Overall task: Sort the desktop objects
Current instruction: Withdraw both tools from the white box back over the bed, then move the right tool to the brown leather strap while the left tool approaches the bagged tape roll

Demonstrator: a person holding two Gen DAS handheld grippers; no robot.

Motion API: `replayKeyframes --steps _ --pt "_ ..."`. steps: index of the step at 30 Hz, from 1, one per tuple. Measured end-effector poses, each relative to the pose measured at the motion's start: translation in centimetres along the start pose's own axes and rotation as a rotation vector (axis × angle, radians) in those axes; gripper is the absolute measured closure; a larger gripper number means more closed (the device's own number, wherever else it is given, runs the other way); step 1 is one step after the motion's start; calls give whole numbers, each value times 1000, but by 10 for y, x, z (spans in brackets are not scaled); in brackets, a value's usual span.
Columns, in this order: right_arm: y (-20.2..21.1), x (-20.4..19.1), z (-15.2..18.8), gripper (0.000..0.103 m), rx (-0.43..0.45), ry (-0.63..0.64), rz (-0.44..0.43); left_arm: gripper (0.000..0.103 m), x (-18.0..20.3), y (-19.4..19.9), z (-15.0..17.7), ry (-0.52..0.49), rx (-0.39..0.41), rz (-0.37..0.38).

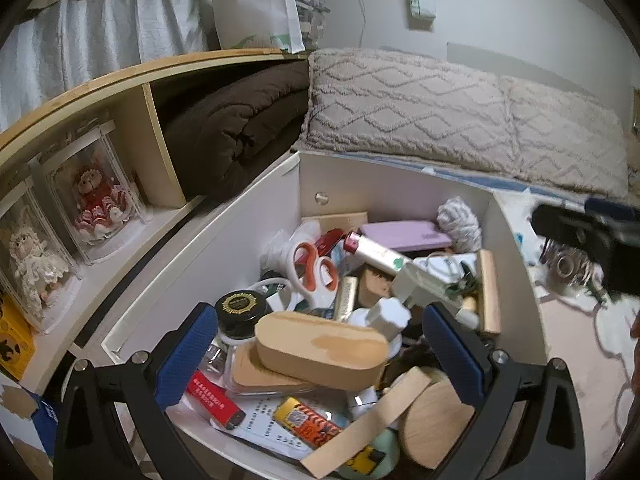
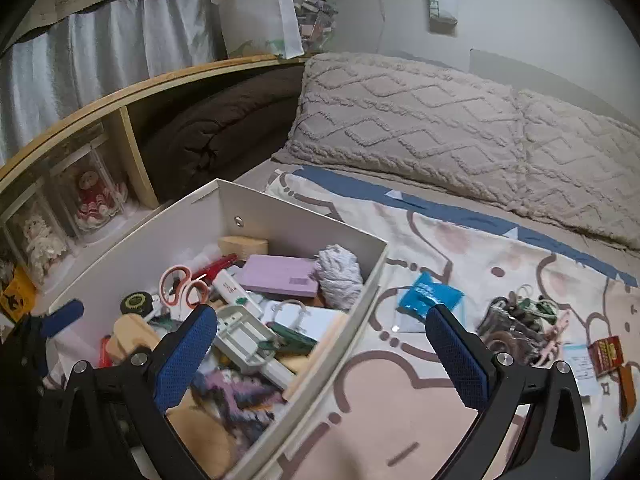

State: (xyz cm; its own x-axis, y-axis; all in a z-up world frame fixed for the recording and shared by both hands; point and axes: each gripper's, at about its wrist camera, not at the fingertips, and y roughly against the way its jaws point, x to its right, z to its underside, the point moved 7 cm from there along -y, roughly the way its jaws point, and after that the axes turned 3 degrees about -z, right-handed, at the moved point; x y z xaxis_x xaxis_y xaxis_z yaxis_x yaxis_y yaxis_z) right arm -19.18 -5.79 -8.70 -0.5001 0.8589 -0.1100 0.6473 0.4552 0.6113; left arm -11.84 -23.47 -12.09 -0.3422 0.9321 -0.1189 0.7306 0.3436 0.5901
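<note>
The white box sits on the bed, crammed with small desk things: orange scissors, a purple case, a grey yarn ball, a white clip holder and, nearer the left gripper, a wooden case lying on a black-lidded jar. The heap looks unsorted, so the box probably serves as the stock from which things are drawn.

The left gripper hangs over the near end of the box with its jaws spread; the wooden case lies between and below them, but the pads do not press on it. It seems poised to pick from the pile.

The right gripper is spread wide and holds nothing, straddling the box's right wall, one finger over the contents and the other over the sheet. Being empty, it looks ready for either a fetch or a drop-off trip.

To the right of the box, well apart, a blue packet, a tangle of hair ties and a red carton lie in separate spots on the sheet, likely piles by kind.

The sheet is soft and patterned, so small things may tilt. Knitted pillows line the wall; a wooden shelf at left holds boxed dolls and a brown blanket.
</note>
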Motion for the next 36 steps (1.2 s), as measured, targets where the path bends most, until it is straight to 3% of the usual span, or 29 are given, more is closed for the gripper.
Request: replayKeyframes --steps 9,21,36 --pt "51 36 13 0 70 -21 28 0 19 19 -8 -2 51 15" --pt "111 108 51 0 144 -29 201 0 68 35 -11 -8 78 106" --pt "151 156 93 0 195 -41 340 0 113 58 -11 8 150 198"
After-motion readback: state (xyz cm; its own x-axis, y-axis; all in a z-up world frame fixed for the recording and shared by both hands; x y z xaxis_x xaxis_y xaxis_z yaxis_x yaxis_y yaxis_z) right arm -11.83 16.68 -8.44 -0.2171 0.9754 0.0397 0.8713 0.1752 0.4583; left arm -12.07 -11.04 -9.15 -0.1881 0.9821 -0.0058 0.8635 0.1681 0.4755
